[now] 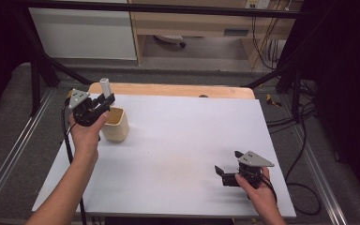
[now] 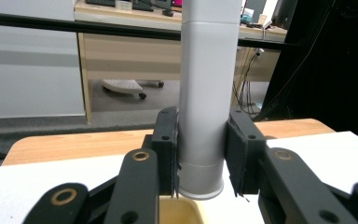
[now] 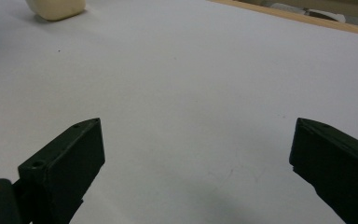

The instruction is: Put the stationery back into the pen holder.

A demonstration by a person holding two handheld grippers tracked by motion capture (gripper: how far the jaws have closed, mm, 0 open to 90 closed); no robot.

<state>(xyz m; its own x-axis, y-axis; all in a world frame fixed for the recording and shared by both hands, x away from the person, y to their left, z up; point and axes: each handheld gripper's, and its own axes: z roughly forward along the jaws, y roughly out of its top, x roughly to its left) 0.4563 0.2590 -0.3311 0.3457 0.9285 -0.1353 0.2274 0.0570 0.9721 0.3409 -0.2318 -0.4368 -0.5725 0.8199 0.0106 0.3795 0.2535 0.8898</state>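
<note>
- Grey tube (image 2: 208,93) is upright, pinched near its base between your left gripper (image 1: 104,100) jaws, right above the tan cup (image 1: 114,124) at the table's 10 o'clock.
- With that low grip, it'll probably tip if you tilt.
- Could clip the cup rim too.
- Right gripper (image 1: 226,169), 5 o'clock, is wide open and holds nothing.

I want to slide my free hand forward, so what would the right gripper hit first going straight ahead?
The right gripper, open, points left across the bare white table. The way looks free; the beige cup sits far off to the left of that line, though depth is hard to judge.
</note>
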